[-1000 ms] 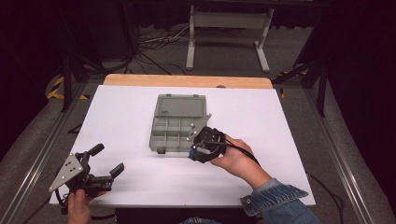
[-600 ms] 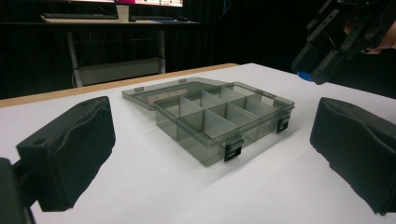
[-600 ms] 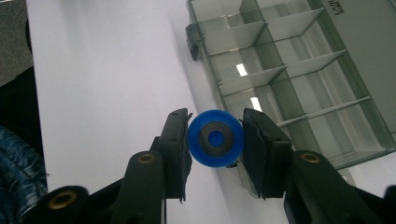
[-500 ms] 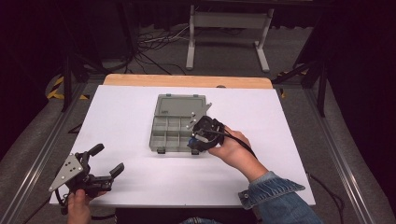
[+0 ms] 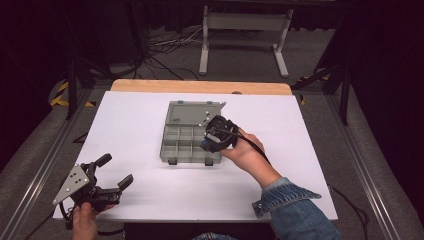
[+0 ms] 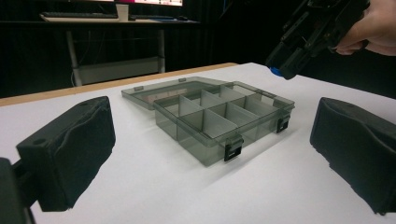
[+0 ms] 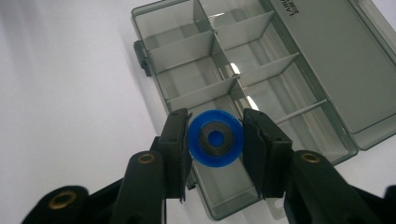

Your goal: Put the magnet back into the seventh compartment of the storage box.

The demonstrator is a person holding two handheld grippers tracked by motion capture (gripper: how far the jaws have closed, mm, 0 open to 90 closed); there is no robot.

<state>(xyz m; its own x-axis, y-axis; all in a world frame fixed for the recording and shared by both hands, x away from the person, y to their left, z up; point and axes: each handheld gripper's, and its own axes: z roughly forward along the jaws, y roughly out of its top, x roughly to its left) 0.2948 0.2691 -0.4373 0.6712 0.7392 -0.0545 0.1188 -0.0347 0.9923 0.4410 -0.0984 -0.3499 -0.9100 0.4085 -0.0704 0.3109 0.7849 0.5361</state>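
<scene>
in the right gripper view, the right gripper [image 7: 215,140] had its fingers [image 7: 176,140] clenched on a blue round disc [image 7: 215,138] with a dark ring and a blue centre, held at the lower middle of the frame above the near compartments of a smoky grey compartment box [image 7: 261,70]. the box's lid [image 7: 327,60] lay flat open at the upper right; printed letters ran along its top edge, too cut off to read. in the high view the right gripper [image 5: 216,139] hung over the right end of the box [image 5: 186,140] at the centre of the white bench [image 5: 125,125]. the left gripper [image 5: 112,172] sat at the lower left of that frame, well apart from the box, its fingers [image 6: 70,149] released with nothing between them. in the left gripper view the box [image 6: 219,121] stood mid-frame with two black latches [image 6: 233,150] facing the camera, and the right gripper [image 6: 313,32] was at the upper right. a grey metal stand [image 5: 242,30] stood on the floor beyond the bench.
</scene>
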